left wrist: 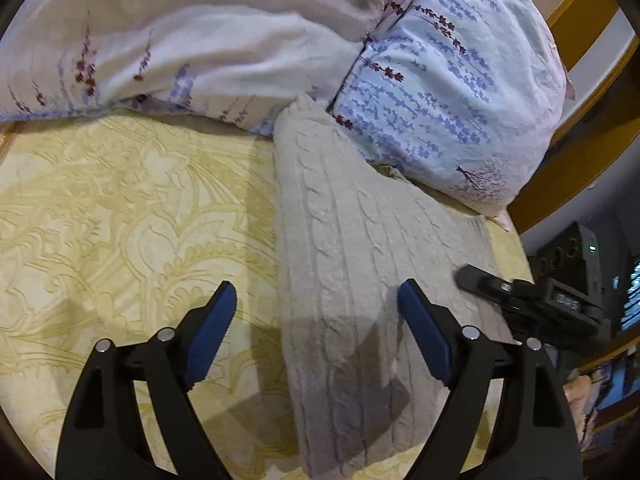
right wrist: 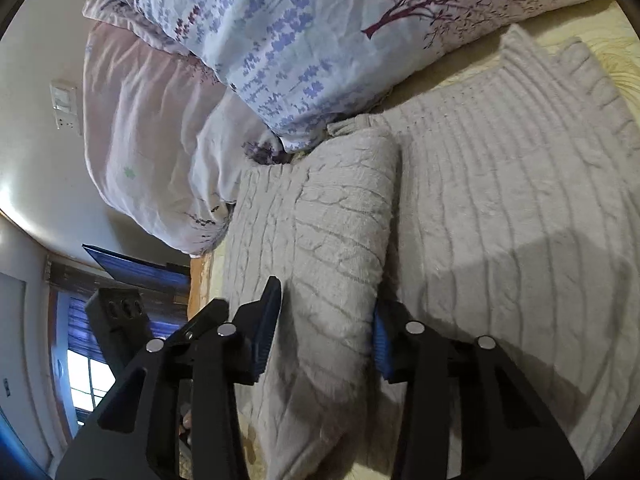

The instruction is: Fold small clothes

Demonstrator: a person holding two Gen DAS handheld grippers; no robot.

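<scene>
My left gripper point(left wrist: 318, 312) is released, its blue pads spread wide above the bed point(left wrist: 120, 208); the folded edge of the grey knitted sweater point(left wrist: 344, 260) runs forward between them, neither pad touching it. My right gripper point(right wrist: 326, 330) has a raised fold of that sweater point(right wrist: 344, 216) between its pads, which look pressed against the fold on both sides. The rest of the sweater lies flat to its right. Ahead of both grippers the flowered pillow point(left wrist: 448, 88) and duvet point(left wrist: 180, 40) are heaped, the pillow touching the sweater's far end.
</scene>
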